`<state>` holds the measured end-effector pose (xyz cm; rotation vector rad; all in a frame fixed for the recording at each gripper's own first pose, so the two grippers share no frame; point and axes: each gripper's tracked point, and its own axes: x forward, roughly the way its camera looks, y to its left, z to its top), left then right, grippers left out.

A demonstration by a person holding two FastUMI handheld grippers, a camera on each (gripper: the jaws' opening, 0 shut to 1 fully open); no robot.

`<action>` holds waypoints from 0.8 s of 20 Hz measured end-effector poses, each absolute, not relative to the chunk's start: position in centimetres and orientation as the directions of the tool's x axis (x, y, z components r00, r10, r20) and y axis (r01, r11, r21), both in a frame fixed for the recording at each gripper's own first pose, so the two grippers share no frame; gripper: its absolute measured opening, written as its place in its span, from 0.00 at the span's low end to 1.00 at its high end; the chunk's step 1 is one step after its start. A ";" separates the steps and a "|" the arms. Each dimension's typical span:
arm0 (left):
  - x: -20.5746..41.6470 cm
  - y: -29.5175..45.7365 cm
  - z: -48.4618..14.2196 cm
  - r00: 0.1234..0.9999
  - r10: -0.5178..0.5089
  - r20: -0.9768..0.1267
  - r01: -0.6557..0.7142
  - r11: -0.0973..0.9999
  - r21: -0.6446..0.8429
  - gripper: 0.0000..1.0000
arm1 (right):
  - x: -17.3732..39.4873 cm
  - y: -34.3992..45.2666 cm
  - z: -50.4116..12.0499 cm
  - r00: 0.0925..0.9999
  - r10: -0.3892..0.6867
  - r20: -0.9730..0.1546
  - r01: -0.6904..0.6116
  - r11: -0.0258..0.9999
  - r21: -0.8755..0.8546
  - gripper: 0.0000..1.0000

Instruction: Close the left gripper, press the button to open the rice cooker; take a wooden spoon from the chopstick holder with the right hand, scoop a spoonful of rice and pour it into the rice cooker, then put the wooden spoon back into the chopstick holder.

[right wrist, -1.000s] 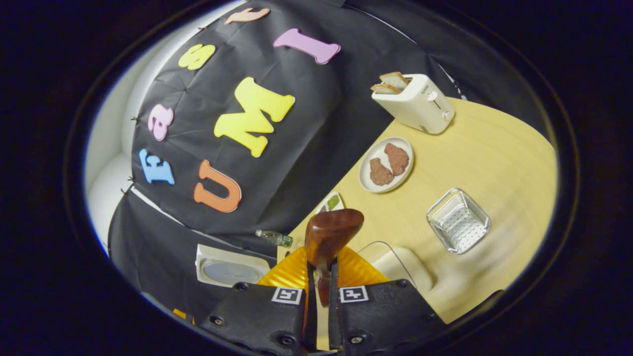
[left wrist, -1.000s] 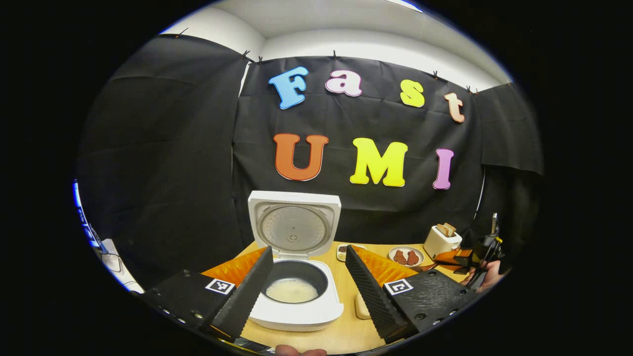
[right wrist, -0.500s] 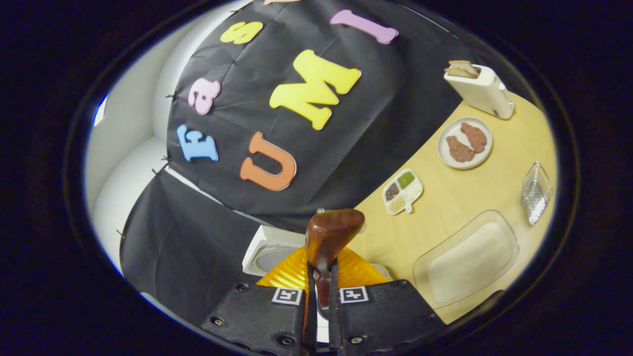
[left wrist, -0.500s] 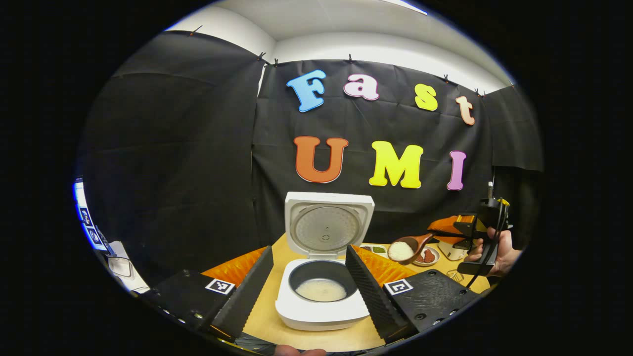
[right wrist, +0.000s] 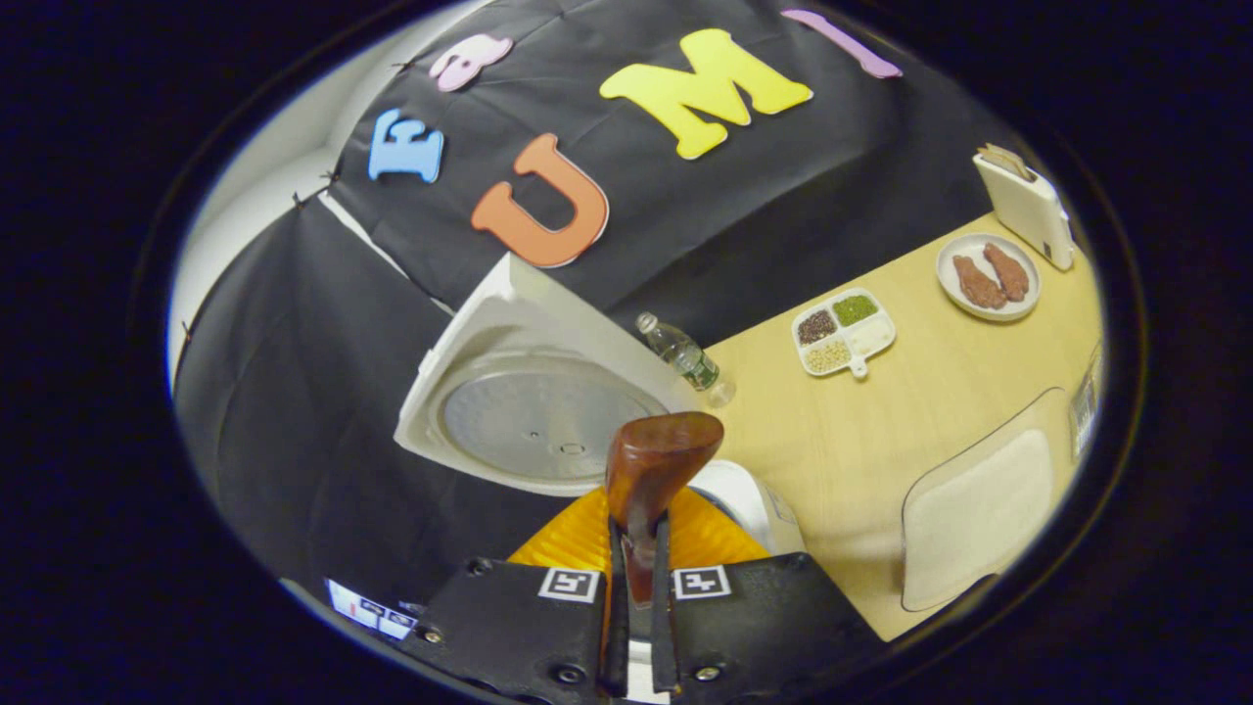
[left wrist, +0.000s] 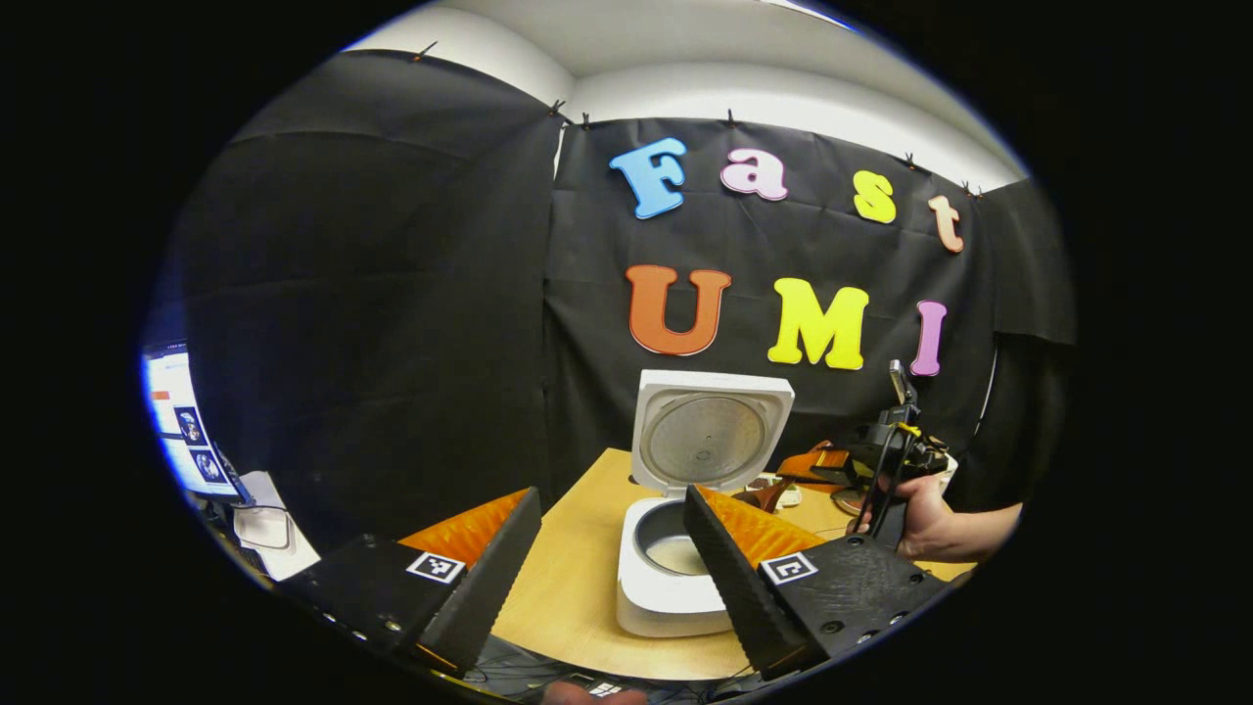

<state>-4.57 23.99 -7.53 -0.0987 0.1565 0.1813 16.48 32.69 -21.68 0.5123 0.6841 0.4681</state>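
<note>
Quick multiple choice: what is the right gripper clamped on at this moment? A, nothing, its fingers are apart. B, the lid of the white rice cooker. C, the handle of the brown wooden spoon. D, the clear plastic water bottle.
C: in the right gripper view the right gripper has both fingers pressed on the handle of the brown wooden spoon, its bowl up beside the white rice cooker's open lid.
</note>
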 end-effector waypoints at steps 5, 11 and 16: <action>-5.0 25.1 -8.3 0.971 0.177 -0.161 -0.194 0.977 -0.092 0.94 | 15.8 34.1 -21.8 0.710 0.491 -0.505 -0.338 0.867 0.367 0.14; -5.7 26.3 -9.2 0.971 0.183 -0.153 -0.200 0.974 -0.105 0.94 | 16.0 35.0 -19.8 0.752 0.459 -0.473 -0.464 0.878 0.115 0.14; -6.0 26.5 -9.3 0.974 0.181 -0.139 -0.199 0.972 -0.127 0.95 | 15.9 35.8 -18.2 0.785 0.437 -0.438 -0.538 0.833 -0.133 0.14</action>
